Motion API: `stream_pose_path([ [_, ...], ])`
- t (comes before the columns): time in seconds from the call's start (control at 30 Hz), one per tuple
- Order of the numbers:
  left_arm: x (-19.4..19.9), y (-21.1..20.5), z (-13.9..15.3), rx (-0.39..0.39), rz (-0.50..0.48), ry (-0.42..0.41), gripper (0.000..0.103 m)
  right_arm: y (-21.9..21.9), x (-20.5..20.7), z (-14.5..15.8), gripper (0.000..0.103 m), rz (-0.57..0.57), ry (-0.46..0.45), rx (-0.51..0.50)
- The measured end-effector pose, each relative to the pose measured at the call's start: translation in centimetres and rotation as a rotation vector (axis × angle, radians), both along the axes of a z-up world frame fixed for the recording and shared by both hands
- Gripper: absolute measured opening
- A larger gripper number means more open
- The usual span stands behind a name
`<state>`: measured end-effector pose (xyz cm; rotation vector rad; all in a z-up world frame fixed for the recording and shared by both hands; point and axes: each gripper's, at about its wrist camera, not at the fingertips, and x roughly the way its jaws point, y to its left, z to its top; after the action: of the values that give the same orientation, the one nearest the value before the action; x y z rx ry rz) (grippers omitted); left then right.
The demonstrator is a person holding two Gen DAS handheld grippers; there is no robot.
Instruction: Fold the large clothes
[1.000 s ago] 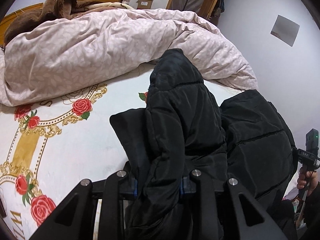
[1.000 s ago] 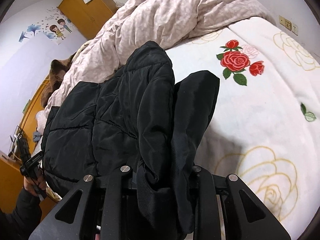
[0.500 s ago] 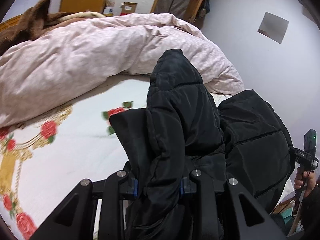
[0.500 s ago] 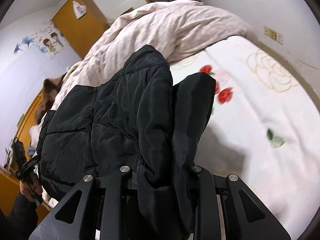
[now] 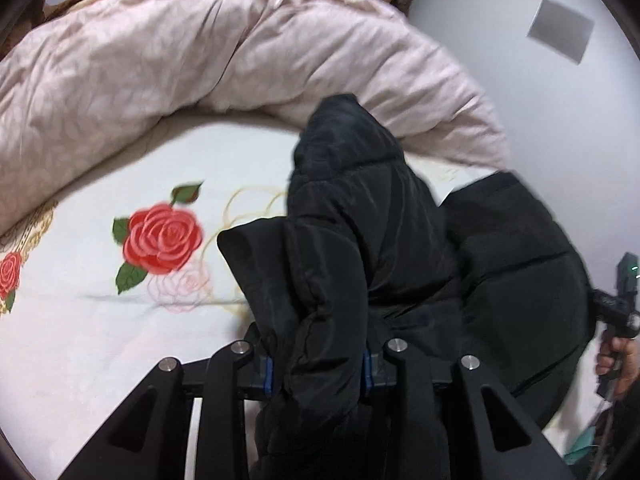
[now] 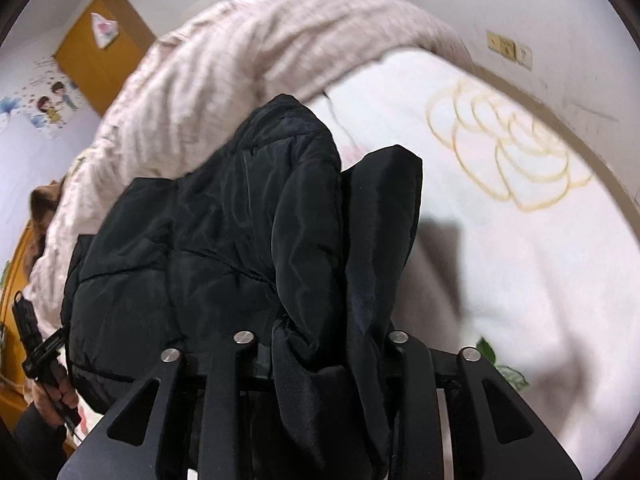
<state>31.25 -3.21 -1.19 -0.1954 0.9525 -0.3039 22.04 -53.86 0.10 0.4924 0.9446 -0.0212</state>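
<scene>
A black puffer jacket [image 5: 360,220] hangs bunched over the rose-patterned bed sheet [image 5: 100,340]. My left gripper [image 5: 318,368] has a thick fold of it between its blue pads, and the jaws are opening while the cloth still fills the gap. In the right wrist view the same jacket [image 6: 220,240] drapes from my right gripper [image 6: 324,356], whose jaws are opening too, with folds packed between them. Each view shows the other gripper held in a hand: one at the right edge [image 5: 620,304], one at the left edge [image 6: 32,328].
A pink duvet [image 5: 200,60] lies heaped along the far side of the bed, also in the right wrist view [image 6: 240,72]. A white wall with a socket plate [image 6: 508,46] borders the bed. A wooden wardrobe [image 6: 100,52] stands in the far corner.
Both grippers have carried the jacket across the bed toward the duvet and a little lower. The sheet's roses have slid through the views. Both pairs of jaws stand slightly wider.
</scene>
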Motion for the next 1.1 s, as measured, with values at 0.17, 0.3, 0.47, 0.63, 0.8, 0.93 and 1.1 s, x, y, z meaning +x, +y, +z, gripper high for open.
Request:
stream_pose_path([
  [0.17,-0.2,0.9,-2.7,-0.017,0.032,0.056,0.056,-1.4,-0.5,-3.0,0.059,-0.094,0.02,0.079],
  [0.3,-0.6,2.2,-1.6,-0.032,0.053,0.076,0.063,-1.1,-1.3,-1.4,0.06,-0.102,0.032,0.052],
  [0.47,-1.9,3.9,1.9,0.025,0.093,-0.026,0.065,-0.7,-2.7,2.4,0.06,-0.087,0.001,-0.086],
  [0.63,0.5,2.6,4.3,0.013,0.098,-0.09,0.067,1.0,-1.3,6.1,0.06,-0.101,-0.112,-0.182],
  [0.8,4.0,-0.9,1.0,0.057,0.037,-0.028,0.067,3.2,4.0,3.2,0.06,-0.026,-0.014,-0.219],
  [0.93,4.9,-1.3,-1.6,0.074,0.046,-0.008,0.072,3.1,5.7,0.1,0.06,-0.027,0.048,-0.252],
  [1.1,4.8,-0.8,-1.2,0.08,0.056,-0.007,0.075,3.6,5.9,1.0,0.06,-0.037,0.063,-0.293],
])
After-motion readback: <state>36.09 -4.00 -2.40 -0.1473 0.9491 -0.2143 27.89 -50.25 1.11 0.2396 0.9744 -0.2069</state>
